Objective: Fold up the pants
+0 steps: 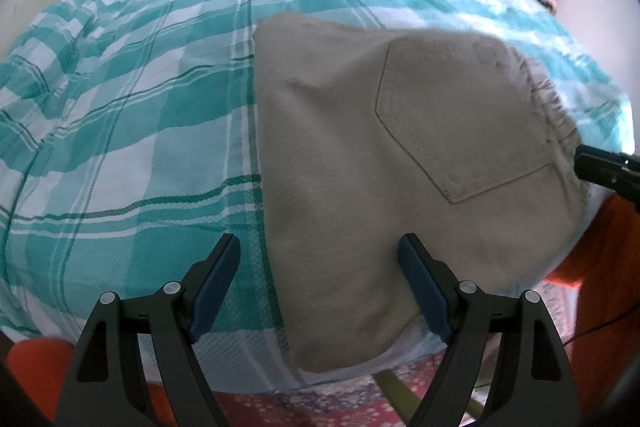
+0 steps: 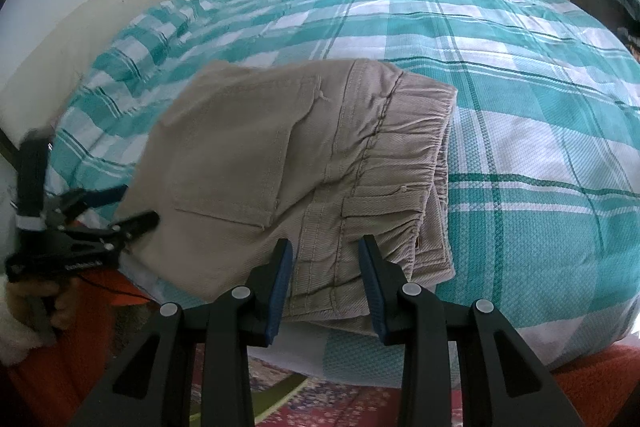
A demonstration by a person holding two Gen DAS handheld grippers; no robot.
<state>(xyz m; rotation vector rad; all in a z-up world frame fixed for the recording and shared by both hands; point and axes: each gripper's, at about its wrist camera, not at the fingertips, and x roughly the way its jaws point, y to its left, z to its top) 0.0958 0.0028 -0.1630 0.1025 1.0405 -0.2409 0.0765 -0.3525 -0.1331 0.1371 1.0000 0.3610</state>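
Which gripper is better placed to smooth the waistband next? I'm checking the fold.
Probably right: the right gripper hangs directly over the pants' elastic waistband, while the left gripper straddles the opposite folded edge.

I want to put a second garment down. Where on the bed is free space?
The checked bedspread is bare between the folded pants and the pillow, and beyond the elastic waistband. The near edge is crowded: left gripper, right gripper.

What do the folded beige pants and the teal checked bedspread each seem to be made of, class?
Folded beige pants: probably cotton twill, matte; diagonal weave lines and stitched pocket seams show. Teal checked bedspread: woven cotton-like cloth, matte; a fine waffle-like texture is visible, though the fibre is uncertain.
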